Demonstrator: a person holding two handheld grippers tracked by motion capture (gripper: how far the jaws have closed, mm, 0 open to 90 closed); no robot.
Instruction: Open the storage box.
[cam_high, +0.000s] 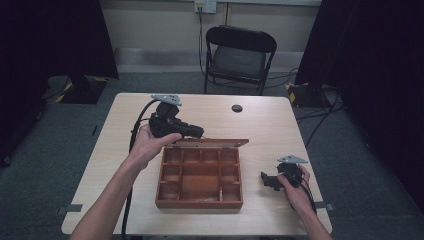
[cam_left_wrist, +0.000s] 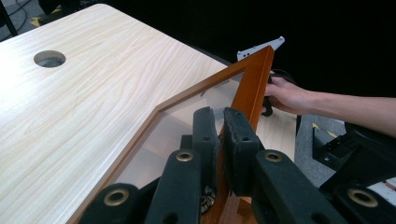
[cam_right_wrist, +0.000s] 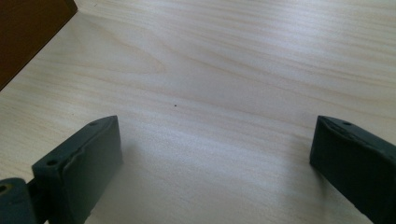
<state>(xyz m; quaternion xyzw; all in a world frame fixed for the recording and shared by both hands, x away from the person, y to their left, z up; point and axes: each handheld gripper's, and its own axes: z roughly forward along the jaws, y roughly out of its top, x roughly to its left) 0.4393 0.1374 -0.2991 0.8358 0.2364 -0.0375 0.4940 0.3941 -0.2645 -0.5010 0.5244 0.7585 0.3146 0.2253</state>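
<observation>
Left gripper (cam_left_wrist: 219, 135) fingers clamped on box lid (cam_left_wrist: 252, 88) frame, lid raised

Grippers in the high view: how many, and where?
2. Left gripper at the wooden box's far edge, shut on its raised lid; right gripper right of the box, low over the table, open.

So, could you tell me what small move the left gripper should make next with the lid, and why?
Probably swing the lid a little further back. The left gripper is clamped on its frame, the lid stands raised at the far edge of the wooden box, and the right gripper rests open on the table.
</observation>
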